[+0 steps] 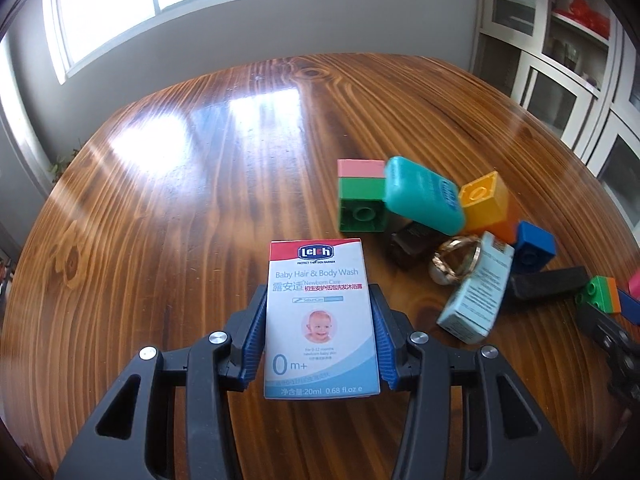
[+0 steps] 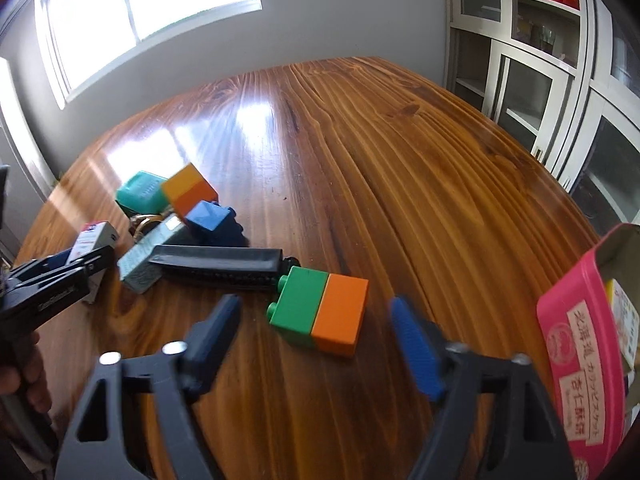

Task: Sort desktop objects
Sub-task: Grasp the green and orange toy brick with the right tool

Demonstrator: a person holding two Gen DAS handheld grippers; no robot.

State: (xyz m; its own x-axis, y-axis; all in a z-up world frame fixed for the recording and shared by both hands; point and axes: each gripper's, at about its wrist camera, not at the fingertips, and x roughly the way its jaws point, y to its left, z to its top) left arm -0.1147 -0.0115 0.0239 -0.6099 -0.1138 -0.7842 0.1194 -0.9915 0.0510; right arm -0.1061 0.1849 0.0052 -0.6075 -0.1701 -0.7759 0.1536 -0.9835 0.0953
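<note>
Already the baby wash box (image 1: 322, 320) sits clamped in the left tongs (image 1: 320, 328) above the bench (image 1: 200, 180); the right tongs (image 2: 316, 320) gape around the green-orange block (image 2: 320, 310), not gripping. The mixed pile (image 1: 440, 220) looks mostly unsorted.

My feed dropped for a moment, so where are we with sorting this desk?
Early on. Nothing looks sorted yet: the pile of blocks, boxes and a teal case lies jumbled on the table.

In hand: the left gripper is shut on the baby wash box. The right gripper is open, facing the green and orange block, not touching it.

Left: that block, the pile, and the pink box at the right edge.
</note>
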